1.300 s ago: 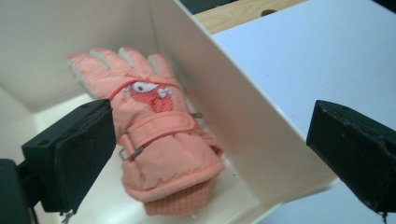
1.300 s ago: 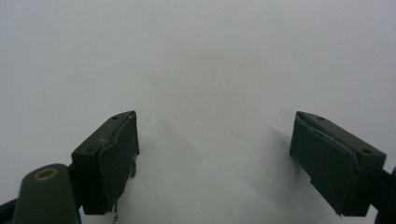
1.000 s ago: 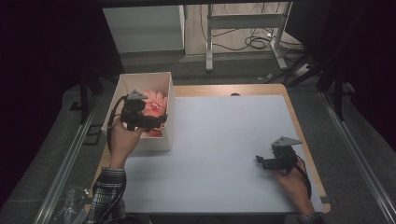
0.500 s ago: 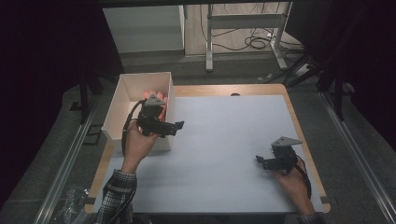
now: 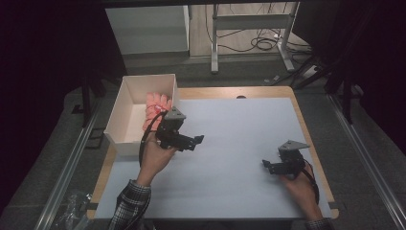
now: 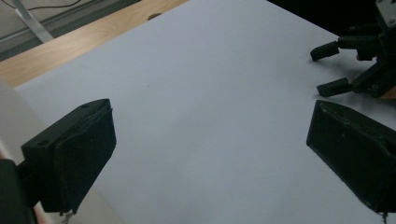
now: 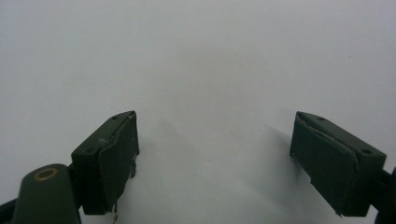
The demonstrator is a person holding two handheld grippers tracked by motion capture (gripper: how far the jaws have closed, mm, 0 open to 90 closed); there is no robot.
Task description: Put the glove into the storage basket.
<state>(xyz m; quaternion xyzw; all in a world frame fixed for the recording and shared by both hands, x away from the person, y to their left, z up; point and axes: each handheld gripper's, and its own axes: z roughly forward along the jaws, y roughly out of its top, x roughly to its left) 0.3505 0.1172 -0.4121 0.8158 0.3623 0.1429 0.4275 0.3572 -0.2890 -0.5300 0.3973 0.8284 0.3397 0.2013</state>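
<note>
Tabletop: wooden, mostly covered by a white sheet with bare wood along the far and side edges.
Box: white, open-topped, at the far left corner of the tabletop, partly overhanging the left edge.
Pink item: lies inside the box against its right wall; too blurred to say what it is.
Left tool: held over the sheet just right of the box, pointing right, released with jaws wide apart and nothing between them.
Right tool: low over the sheet near the right edge, pointing left, jaws spread and empty.
</note>
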